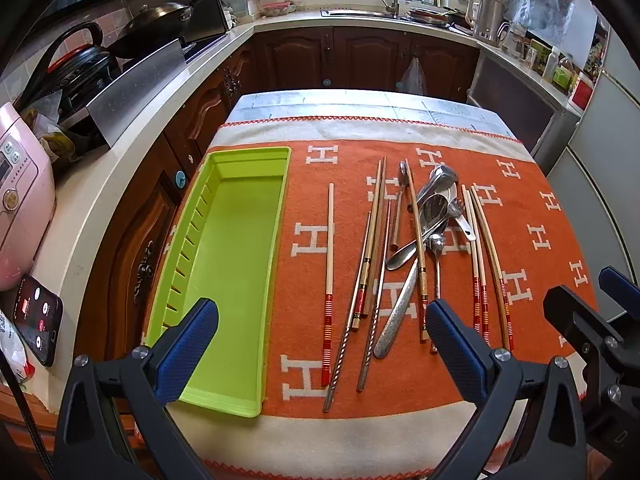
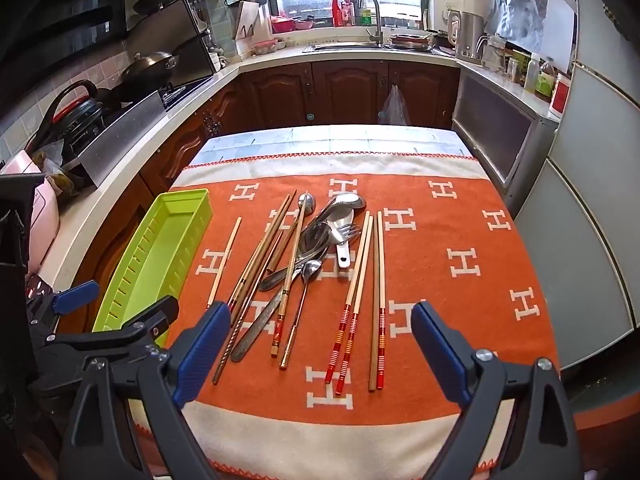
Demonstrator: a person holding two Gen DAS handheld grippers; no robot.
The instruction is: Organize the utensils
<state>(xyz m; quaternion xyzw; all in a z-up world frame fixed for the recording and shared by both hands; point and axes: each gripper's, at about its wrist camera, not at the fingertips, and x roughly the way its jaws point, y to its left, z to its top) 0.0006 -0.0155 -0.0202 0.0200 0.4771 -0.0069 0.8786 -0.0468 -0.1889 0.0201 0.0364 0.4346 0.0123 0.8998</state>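
A lime green utensil tray point(image 1: 236, 360) point(image 2: 120, 312) lies empty along the left side of the orange cloth. Right of it, several wooden chopsticks point(image 1: 329, 272) point(image 2: 382, 300) and a heap of metal spoons and a fork point(image 1: 438, 204) point(image 2: 340, 220) lie scattered. My left gripper point(image 1: 320, 344) hangs open above the near end of the tray and the chopsticks, with nothing between its blue pads. My right gripper point(image 2: 318, 348) is open too, above the handle ends of the chopsticks, touching none. Each view shows the other gripper at its edge.
The orange cloth with white H marks point(image 1: 540, 240) point(image 2: 480, 264) covers a small table. A kitchen counter point(image 1: 100, 208) runs along the left with a pink cooker point(image 1: 20, 208) and a phone point(image 1: 38, 316). Dark cabinets stand behind, a grey fridge point(image 2: 592, 240) to the right.
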